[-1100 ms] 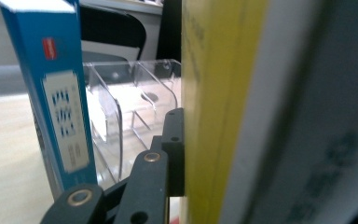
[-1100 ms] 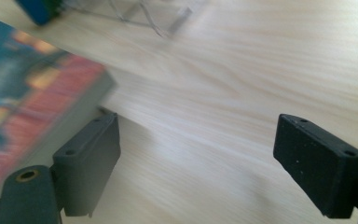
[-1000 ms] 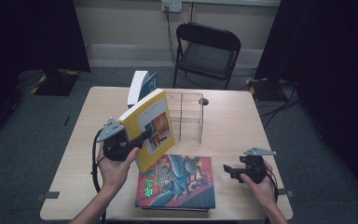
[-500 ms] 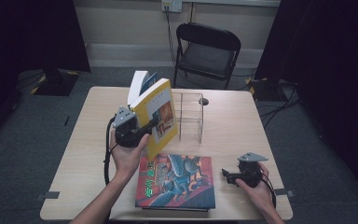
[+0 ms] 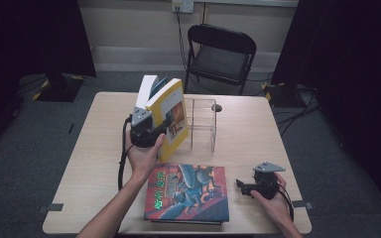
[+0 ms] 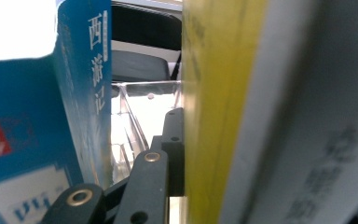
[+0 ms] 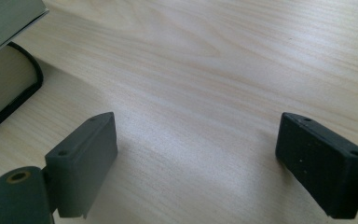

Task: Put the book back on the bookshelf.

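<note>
The left gripper (image 5: 151,130) is clamped on a yellow paperback (image 5: 171,119), held upright on its lower edge near the middle of the tabletop (image 5: 94,148), toward the far edge. The book's long axis runs from the near edge toward the far edge, its spine facing the person. A blue-spined book (image 5: 155,87) stands just behind it on the left, and the clear acrylic book rack (image 5: 202,124) stands just to its right; in the left gripper view the rack's dividers (image 6: 135,116) appear between the blue spine (image 6: 93,88) and the yellow cover (image 6: 209,116). The coming move likely turns on this: the rack's slot lies to the book's right, parallel to its cover. The right gripper (image 5: 252,187), jaws apart and empty, rests by the near right corner, beside a flat illustrated hardback (image 5: 188,192).
</note>
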